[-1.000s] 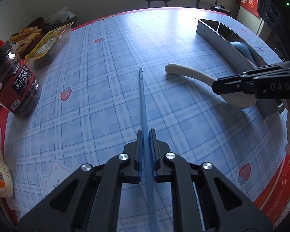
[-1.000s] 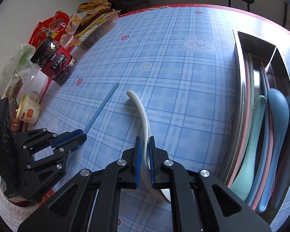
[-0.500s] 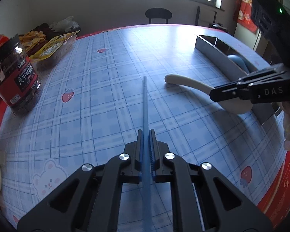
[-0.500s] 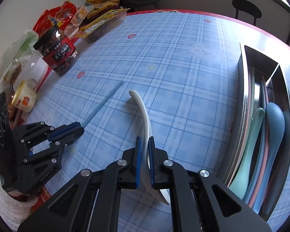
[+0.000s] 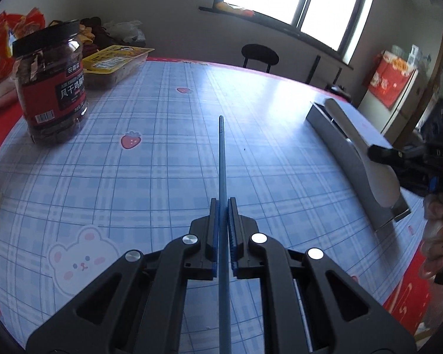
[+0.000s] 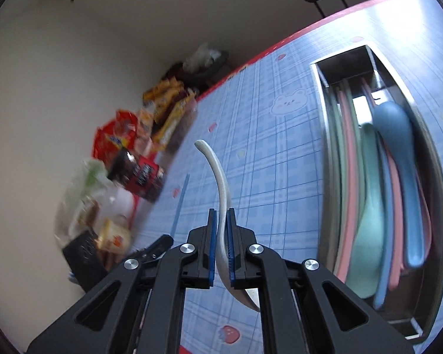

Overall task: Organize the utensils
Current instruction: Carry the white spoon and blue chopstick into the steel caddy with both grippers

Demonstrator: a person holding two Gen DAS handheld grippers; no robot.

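My left gripper (image 5: 223, 203) is shut on a thin blue chopstick (image 5: 221, 159), which points straight ahead above the checked tablecloth. My right gripper (image 6: 221, 215) is shut on a white spoon (image 6: 218, 183); its handle curves up and away and its bowl hangs below the jaws. In the left wrist view that white spoon (image 5: 366, 153) hangs beside the near wall of the metal utensil tray (image 5: 339, 141). The metal utensil tray (image 6: 325, 147) lies to the right of the spoon, with pink, green and blue spoons (image 6: 398, 153) and sticks inside. The blue chopstick (image 6: 180, 203) shows at the left.
A jar with a red label (image 5: 51, 85) stands at the left, with a yellow snack tray (image 5: 115, 62) and snack bags (image 6: 162, 109) behind it. A cup (image 6: 113, 237) sits near the table's left edge. A black stool (image 5: 260, 54) stands beyond the far edge. A hand (image 5: 438, 236) holds the right gripper.
Both grippers have lifted their utensils off the table and tilted upward. The white spoon has moved right toward the tray. The right view has rolled, so the table now slants.
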